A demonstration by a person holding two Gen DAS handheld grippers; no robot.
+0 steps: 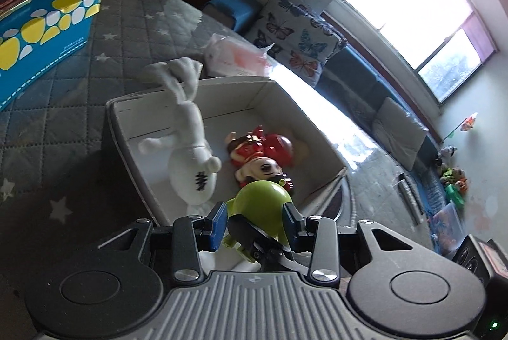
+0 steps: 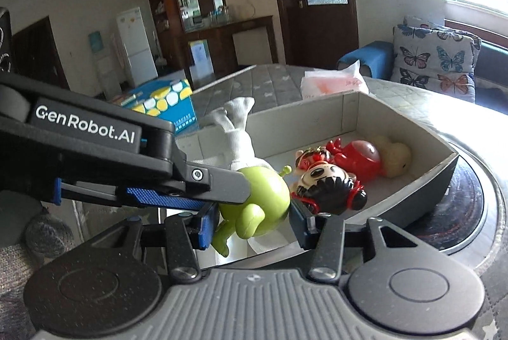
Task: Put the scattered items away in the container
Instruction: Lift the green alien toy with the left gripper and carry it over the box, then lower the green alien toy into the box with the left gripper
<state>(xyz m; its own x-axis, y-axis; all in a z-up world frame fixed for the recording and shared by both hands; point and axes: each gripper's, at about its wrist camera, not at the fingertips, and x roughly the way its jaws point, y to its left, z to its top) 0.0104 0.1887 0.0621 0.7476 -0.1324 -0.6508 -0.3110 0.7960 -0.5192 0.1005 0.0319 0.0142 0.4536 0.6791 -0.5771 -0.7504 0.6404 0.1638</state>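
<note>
A green round toy [image 1: 258, 197] [image 2: 257, 202] hangs over the near end of a white open box [image 1: 133, 130] [image 2: 352, 114]. In the left wrist view it sits between my left gripper's [image 1: 255, 222] blue pads, with the other gripper's black fingers crossing below it. In the right wrist view my right gripper [image 2: 250, 221] has its pads either side of the toy, and the left gripper's finger [image 2: 219, 181] lies against the toy's side. In the box lie a white plush [image 1: 190, 156] [image 2: 241, 133] and a red doll with a black-haired head [image 1: 260, 156] [image 2: 333, 178].
The box stands on a grey star-quilted surface [image 1: 95, 60]. A blue and yellow carton [image 1: 41, 29] [image 2: 162, 102] and a white-pink bag [image 1: 235, 57] [image 2: 333, 83] lie beyond it. A butterfly cushion [image 2: 435, 57] and sofa are at the back right. A dark round mat [image 2: 460, 206] lies beside the box.
</note>
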